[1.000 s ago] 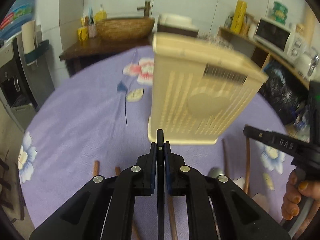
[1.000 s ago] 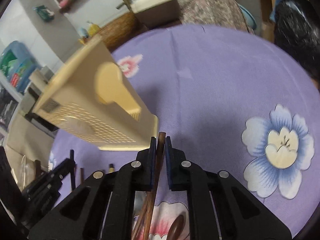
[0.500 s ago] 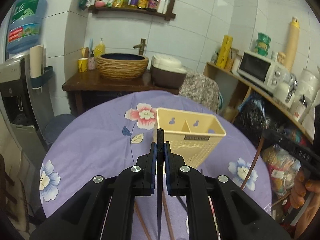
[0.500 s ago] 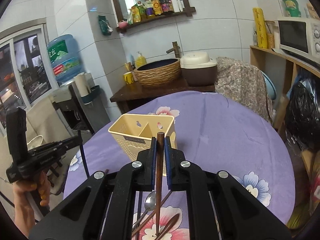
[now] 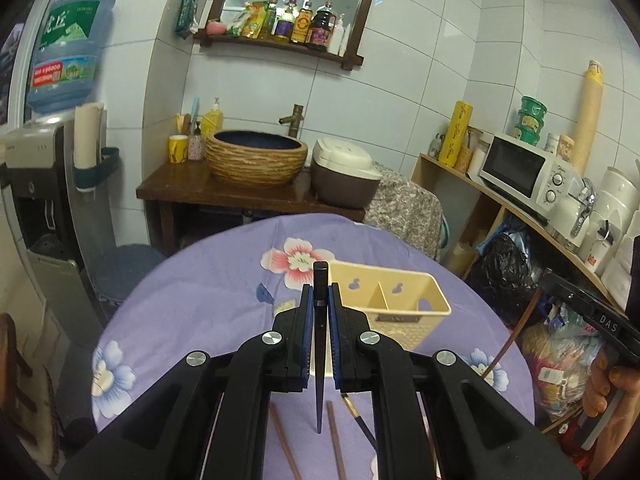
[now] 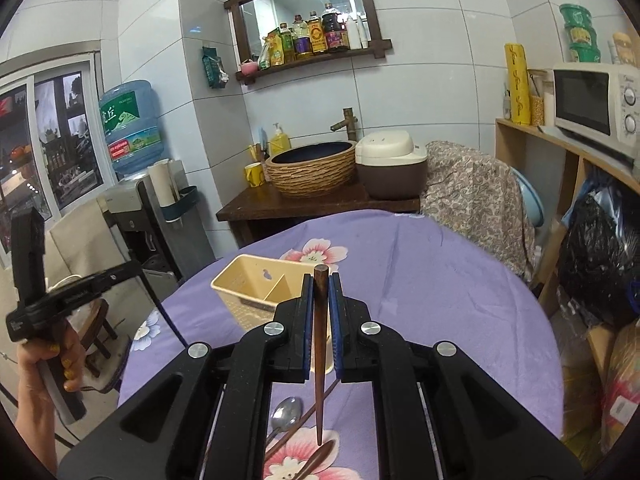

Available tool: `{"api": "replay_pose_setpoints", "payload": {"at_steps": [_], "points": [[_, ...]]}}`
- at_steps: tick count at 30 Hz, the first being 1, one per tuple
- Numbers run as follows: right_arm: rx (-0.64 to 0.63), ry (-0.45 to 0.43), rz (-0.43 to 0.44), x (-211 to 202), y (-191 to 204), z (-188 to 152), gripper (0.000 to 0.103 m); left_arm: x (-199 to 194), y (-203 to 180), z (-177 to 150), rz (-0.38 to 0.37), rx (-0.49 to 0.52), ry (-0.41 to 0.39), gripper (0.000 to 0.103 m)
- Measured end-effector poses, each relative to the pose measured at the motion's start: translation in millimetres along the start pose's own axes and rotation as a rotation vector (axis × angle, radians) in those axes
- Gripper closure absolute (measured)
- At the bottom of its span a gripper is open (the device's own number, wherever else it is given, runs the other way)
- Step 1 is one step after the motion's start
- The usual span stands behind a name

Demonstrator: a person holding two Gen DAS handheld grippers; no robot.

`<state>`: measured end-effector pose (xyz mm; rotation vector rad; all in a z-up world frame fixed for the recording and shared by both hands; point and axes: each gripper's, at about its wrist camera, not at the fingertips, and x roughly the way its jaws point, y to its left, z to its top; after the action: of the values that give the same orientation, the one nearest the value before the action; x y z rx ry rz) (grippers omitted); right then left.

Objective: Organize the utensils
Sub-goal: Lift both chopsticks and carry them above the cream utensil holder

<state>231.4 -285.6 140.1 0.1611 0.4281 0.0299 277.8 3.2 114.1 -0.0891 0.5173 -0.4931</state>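
Observation:
A cream plastic utensil holder (image 5: 394, 300) with two compartments stands upright on the purple flowered table; it also shows in the right wrist view (image 6: 260, 292). My left gripper (image 5: 320, 300) is shut on a dark chopstick (image 5: 319, 352), held above the table in front of the holder. My right gripper (image 6: 320, 304) is shut on a brown wooden chopstick (image 6: 319, 356), also raised in front of the holder. Brown chopsticks (image 5: 334, 440) lie on the table under the left gripper. A metal spoon (image 6: 286, 410) and a wooden spoon (image 6: 316, 460) lie under the right gripper.
The round table (image 5: 192, 304) has a purple floral cloth. Behind it stand a wooden stand with a woven basin (image 5: 256, 160) and a rice cooker (image 5: 344, 176). Shelves with a microwave (image 5: 524, 168) are at the right, a water dispenser (image 5: 40, 184) at the left.
Both grippers have risen well above the table with their chopsticks. The holder, close and tilted a second ago, now stands upright and farther below.

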Motion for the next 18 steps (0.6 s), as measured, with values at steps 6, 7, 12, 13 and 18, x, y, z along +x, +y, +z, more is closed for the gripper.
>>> {"api": "replay_pose_setpoints", "payload": {"at_steps": [6, 7, 12, 13, 18], "points": [[-0.039, -0.065, -0.043, -6, -2, 49, 0.095, -16, 9, 52, 0.058, 0.014, -0.071, 0.095], [-0.034, -0.089, -0.038, -10, 0, 64, 0.095, -19, 8, 62, 0.055, 0.010, -0.086, 0.095], [-0.024, -0.191, 0.002, -26, 14, 127, 0.095, -30, -11, 113, -0.013, 0.001, -0.145, 0.095], [-0.017, -0.210, 0.012, -29, 17, 136, 0.095, -31, -15, 120, -0.024, 0.000, -0.154, 0.095], [-0.002, -0.239, 0.031, -18, 34, 155, 0.095, -16, -34, 135, -0.089, -0.038, -0.176, 0.095]]}}
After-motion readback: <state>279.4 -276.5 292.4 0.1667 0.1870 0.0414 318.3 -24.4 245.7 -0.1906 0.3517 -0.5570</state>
